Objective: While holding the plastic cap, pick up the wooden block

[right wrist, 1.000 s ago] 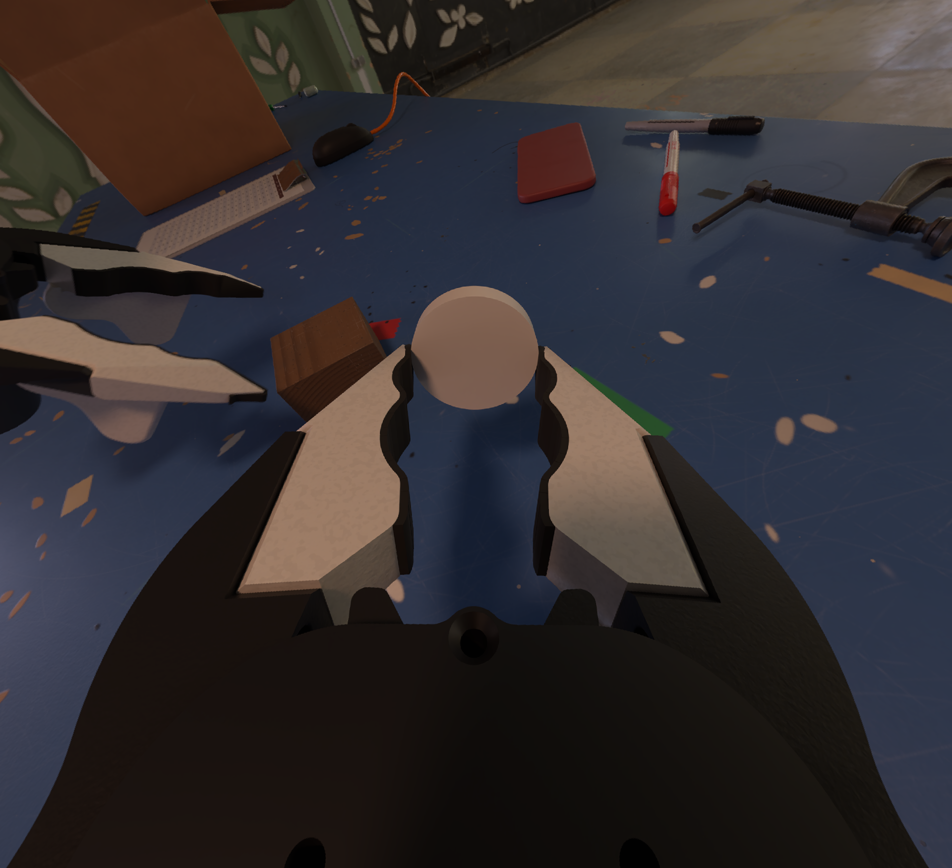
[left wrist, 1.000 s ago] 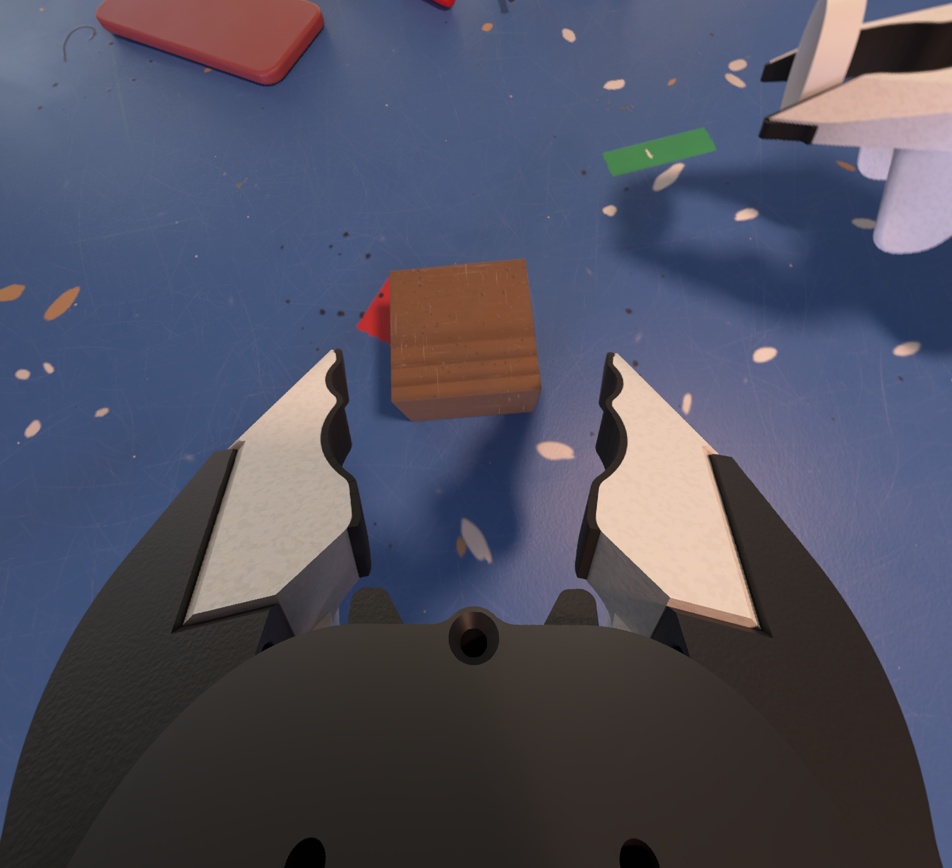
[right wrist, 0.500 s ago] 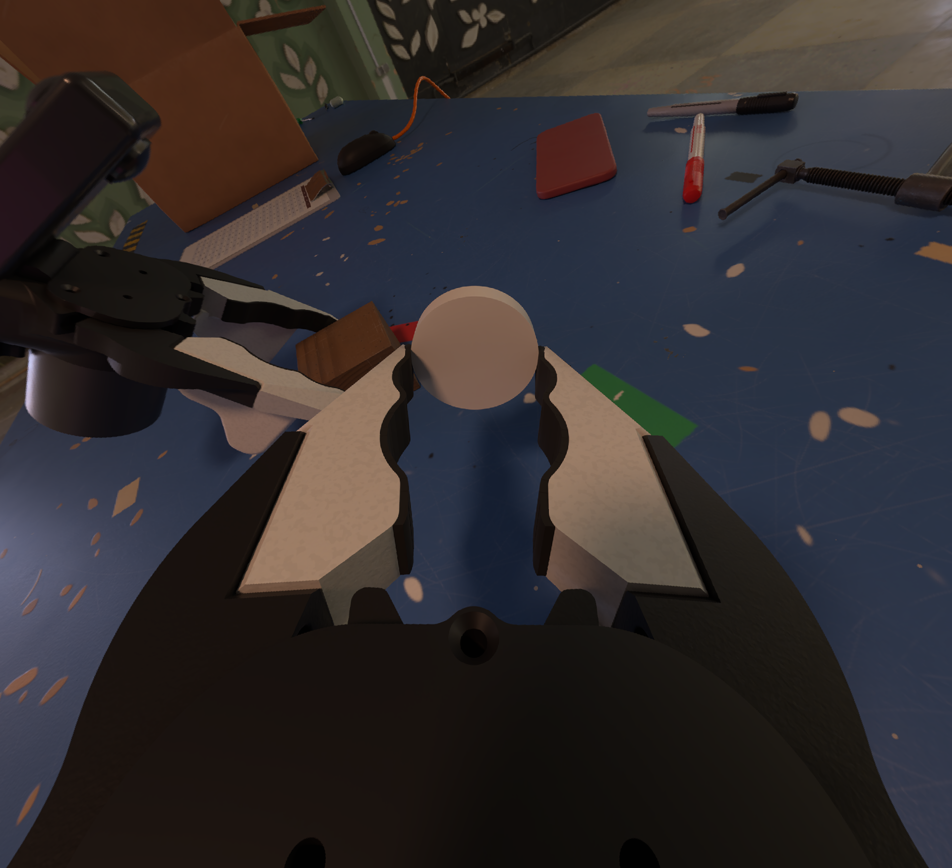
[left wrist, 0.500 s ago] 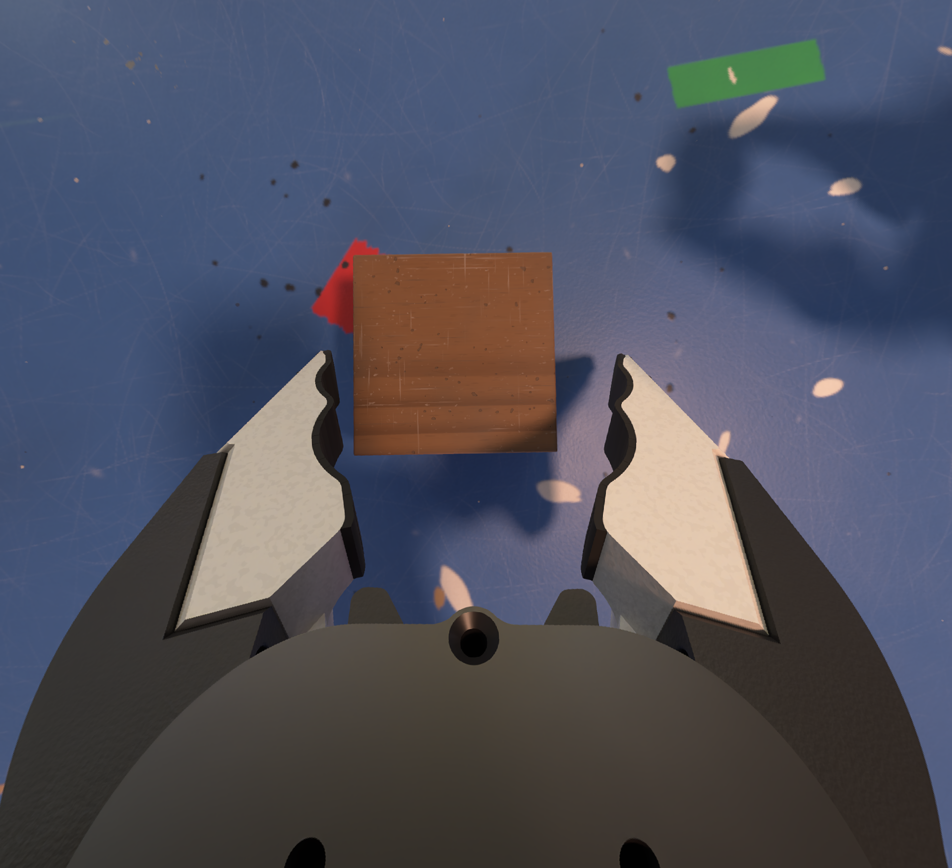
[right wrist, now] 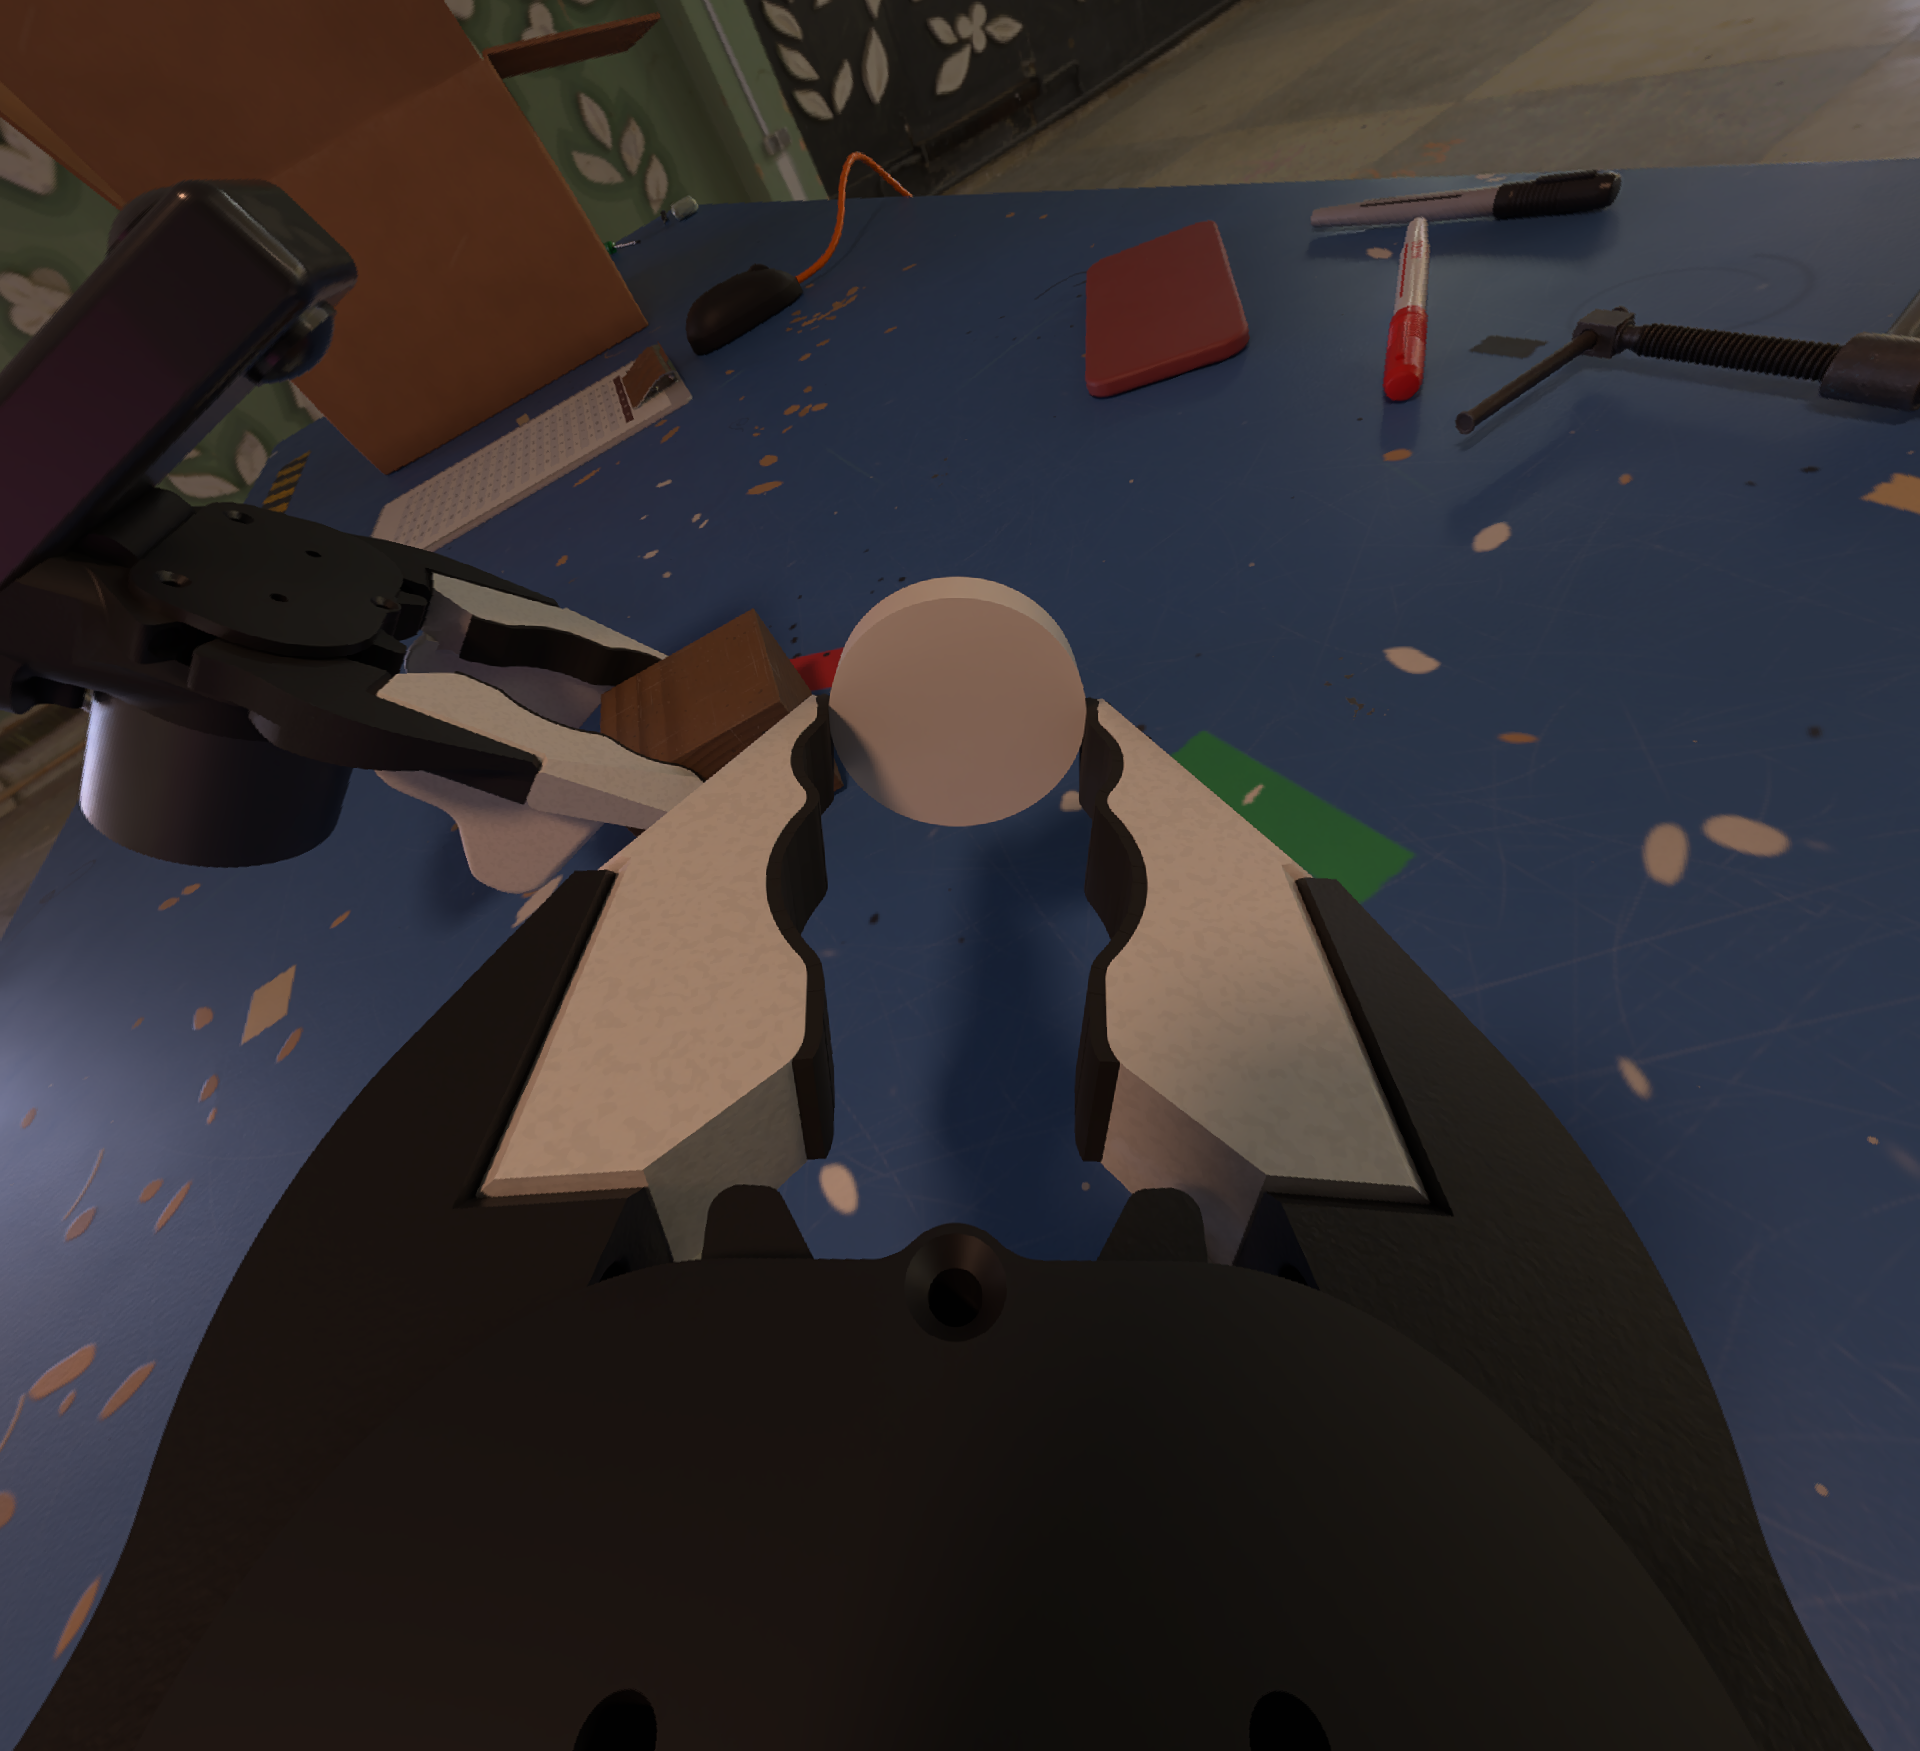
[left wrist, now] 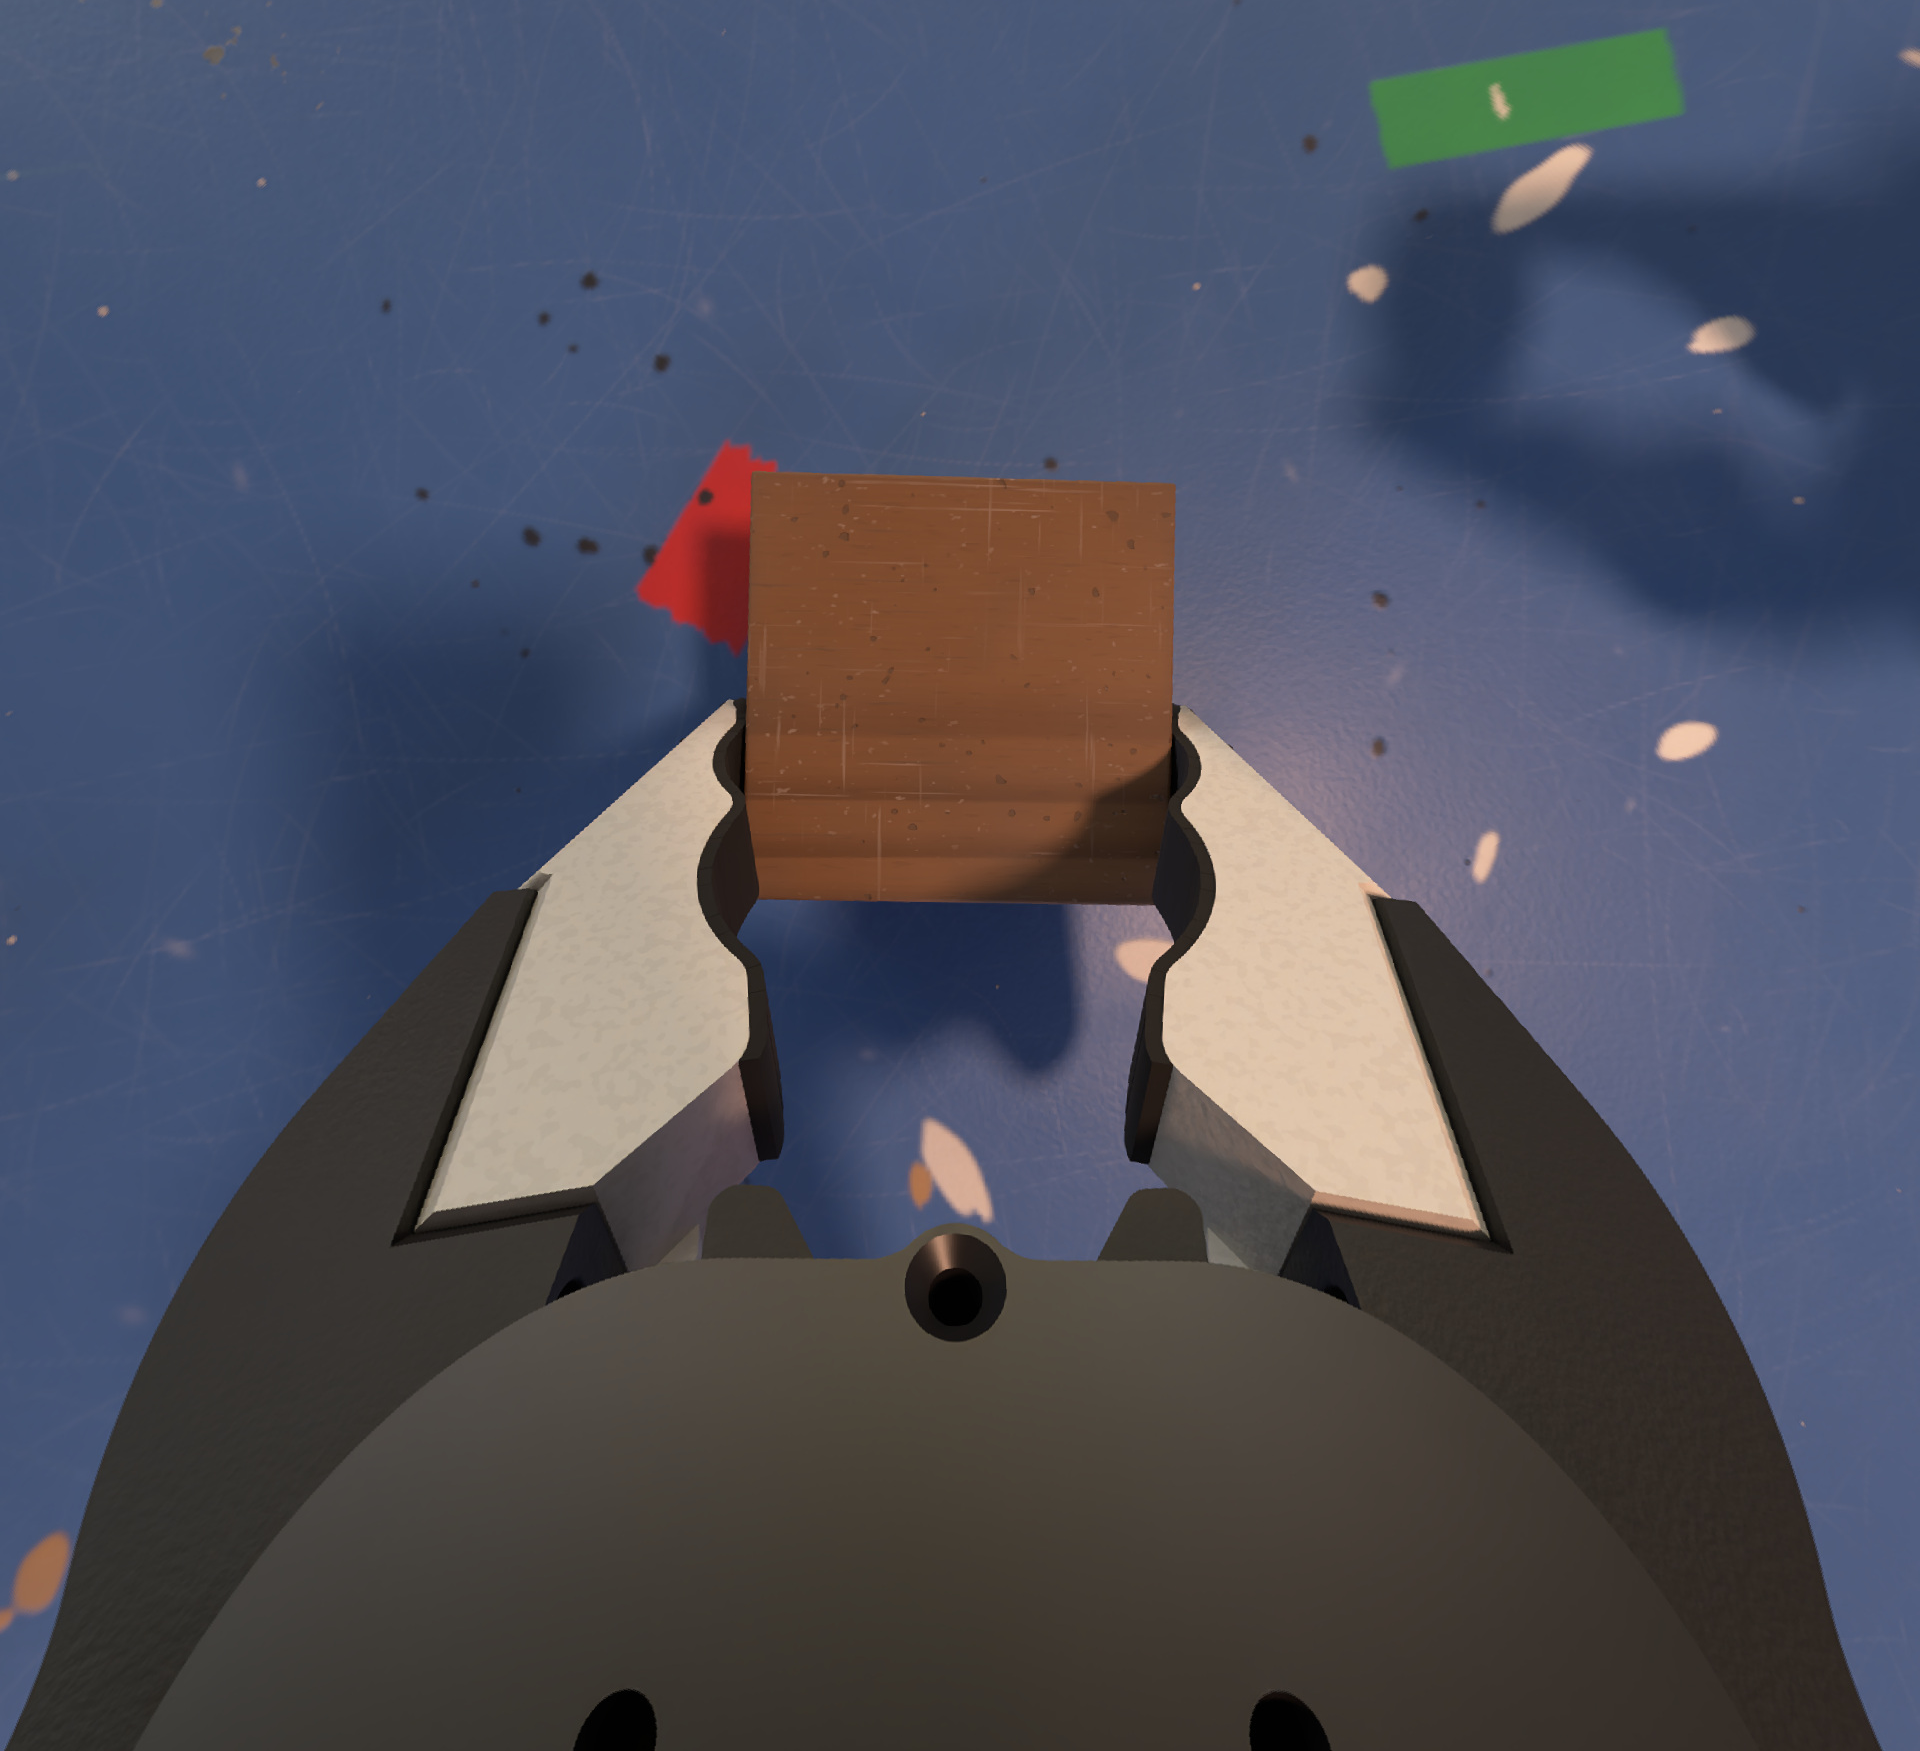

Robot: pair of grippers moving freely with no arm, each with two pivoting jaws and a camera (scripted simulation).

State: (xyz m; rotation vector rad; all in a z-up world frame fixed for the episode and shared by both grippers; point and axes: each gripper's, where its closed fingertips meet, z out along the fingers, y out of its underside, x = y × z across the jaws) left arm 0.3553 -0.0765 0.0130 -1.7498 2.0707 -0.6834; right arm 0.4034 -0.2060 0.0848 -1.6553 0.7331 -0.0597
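The left gripper [left wrist: 956, 766] clamps the wooden block [left wrist: 961, 662] by its near half at twelve o'clock; the block could pivot out on lifting. The right gripper [right wrist: 956, 745] pinches the plastic cap [right wrist: 954, 702] at its tips.

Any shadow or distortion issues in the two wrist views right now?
Left wrist view: sharp; dark shadows fall on the blue table, one crossing the near right corner of the wooden block. Right wrist view: wide-angle bending at the edges, the plastic cap evenly lit, the tool body dark, no glare.
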